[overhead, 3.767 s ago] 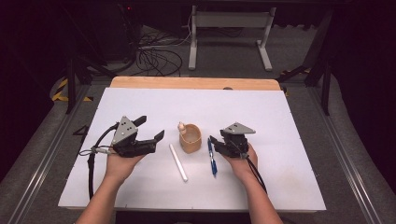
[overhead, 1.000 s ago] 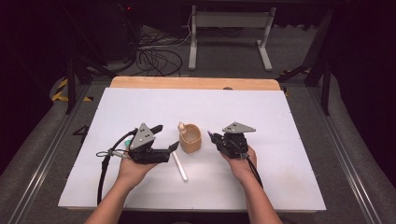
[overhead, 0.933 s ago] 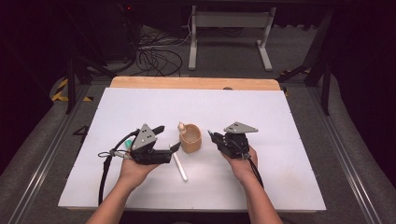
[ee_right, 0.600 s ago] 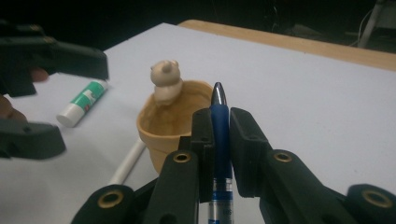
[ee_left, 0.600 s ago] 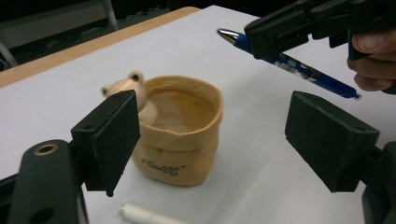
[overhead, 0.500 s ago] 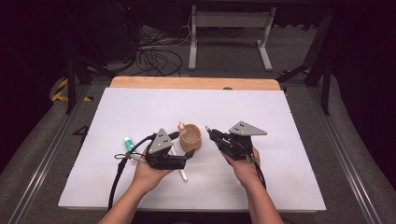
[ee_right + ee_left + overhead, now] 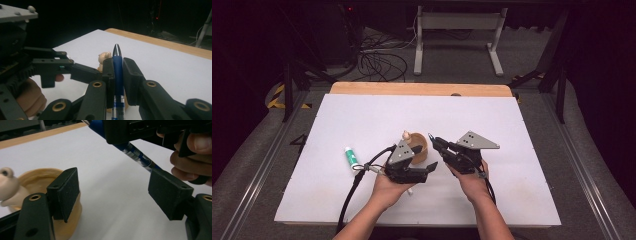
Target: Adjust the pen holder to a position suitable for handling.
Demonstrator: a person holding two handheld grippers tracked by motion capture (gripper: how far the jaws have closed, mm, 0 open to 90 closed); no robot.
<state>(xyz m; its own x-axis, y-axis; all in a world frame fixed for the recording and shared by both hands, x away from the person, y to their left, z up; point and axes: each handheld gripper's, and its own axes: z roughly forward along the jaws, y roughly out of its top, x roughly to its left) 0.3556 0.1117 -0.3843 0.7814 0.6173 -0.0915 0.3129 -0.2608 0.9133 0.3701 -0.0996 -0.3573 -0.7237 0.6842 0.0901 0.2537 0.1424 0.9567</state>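
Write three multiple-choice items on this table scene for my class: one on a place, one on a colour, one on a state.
1. Where does the small tube lie?
A. left of the cup
B. inside the cup
C. on the wooden edge

2. What colour is the pen in the right claw?
A. red
B. blue
C. green

3. How does the left claw stand?
A. shut on the cup
B. shut on the pen
C. open, nothing gripped

Answers: 1 A, the high view shows the tube on the white table, left of the cup. 2 B, the barrel is blue. 3 C, bare table shows between its pads.
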